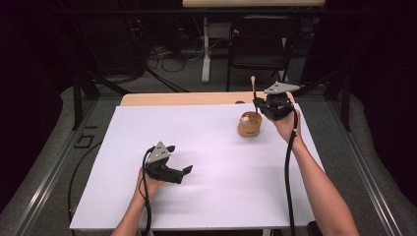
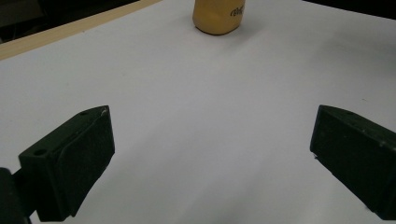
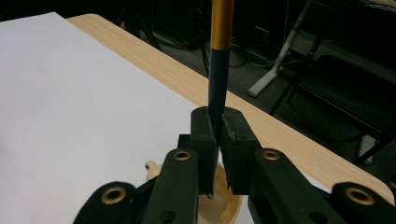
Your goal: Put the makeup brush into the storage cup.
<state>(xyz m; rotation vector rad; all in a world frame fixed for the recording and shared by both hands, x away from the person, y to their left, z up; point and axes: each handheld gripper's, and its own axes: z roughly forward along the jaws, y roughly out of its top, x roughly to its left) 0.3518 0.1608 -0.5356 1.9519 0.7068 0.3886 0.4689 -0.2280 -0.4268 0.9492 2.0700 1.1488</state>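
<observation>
Stick [image 1: 253, 93] clamped by right gripper [image 1: 258, 104] over cup [image 1: 250, 125].

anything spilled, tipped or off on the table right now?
Nothing stands out. The wooden cup stands upright on the white sheet, no spill. The right gripper holds a stick upright above the cup; the left gripper is open with nothing in it.

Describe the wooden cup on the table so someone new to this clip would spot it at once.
Start at the white sheet covering the table, then go to its far right part, near the person's right hand. The cup stands there, just below the right tool, which grips a thin stick upright above it. It is a squat tan wooden cup with a small dark mark on its side.
</observation>
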